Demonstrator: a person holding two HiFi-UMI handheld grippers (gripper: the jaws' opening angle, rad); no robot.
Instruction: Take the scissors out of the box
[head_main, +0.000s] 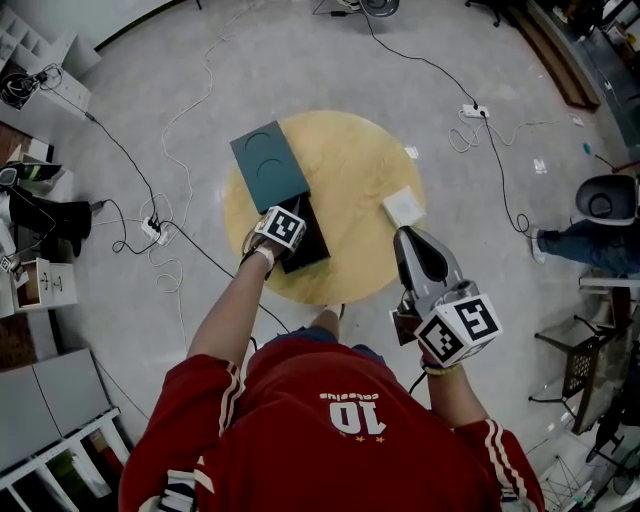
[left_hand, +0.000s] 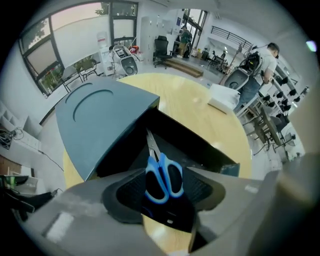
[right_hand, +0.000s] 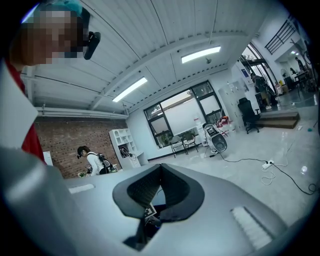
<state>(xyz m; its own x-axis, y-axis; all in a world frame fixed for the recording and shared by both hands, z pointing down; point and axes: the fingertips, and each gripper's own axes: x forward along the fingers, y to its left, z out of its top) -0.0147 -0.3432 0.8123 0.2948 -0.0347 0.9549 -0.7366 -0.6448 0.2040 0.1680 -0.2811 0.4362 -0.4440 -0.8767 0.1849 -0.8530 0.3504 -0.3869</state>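
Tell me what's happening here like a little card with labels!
table: round, wooden
box: black, open
lid: teal, at the box's far end
scissors: blue handles, blades pointing into the box
left gripper: shut on the scissors' handles
right gripper: shut, empty, held off the table
white box: small, near the table's right edge

The round, pale wooden table in front of me stands on a grey floor. A black box lies at its near left side, its teal lid open flat on the tabletop. A small white pad sits near the right edge.
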